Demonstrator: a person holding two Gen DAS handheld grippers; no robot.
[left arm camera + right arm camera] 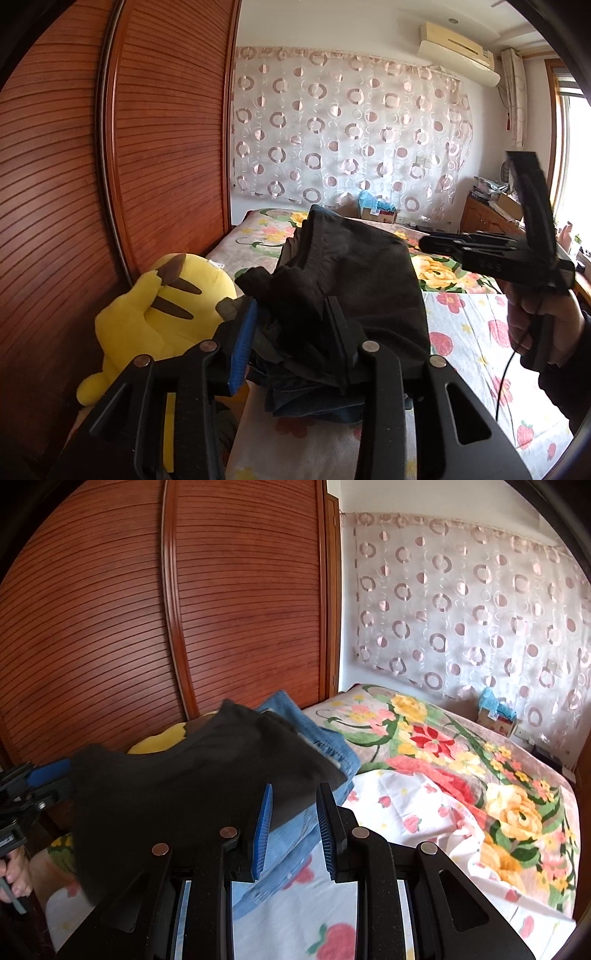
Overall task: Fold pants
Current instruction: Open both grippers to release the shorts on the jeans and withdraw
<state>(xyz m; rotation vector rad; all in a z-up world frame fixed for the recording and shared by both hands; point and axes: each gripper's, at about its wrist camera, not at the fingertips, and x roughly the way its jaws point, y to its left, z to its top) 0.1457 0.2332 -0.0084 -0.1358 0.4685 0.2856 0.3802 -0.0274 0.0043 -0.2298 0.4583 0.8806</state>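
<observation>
Folded black pants (354,280) lie on top of folded blue jeans (314,406) on the bed; in the right wrist view the black pants (192,786) cover the jeans (325,746). My left gripper (291,332) has its fingers around the near bunched edge of the black pants, the jaws still apart with cloth between them. My right gripper (293,827) is open and empty, just in front of the stack's right edge; it shows at the right of the left wrist view (428,245).
A yellow plush toy (162,310) lies left of the stack against the wooden wardrobe doors (110,166). The bed carries a white strawberry sheet (388,812) and a flowered blanket (461,760). A curtain (351,129) hangs behind.
</observation>
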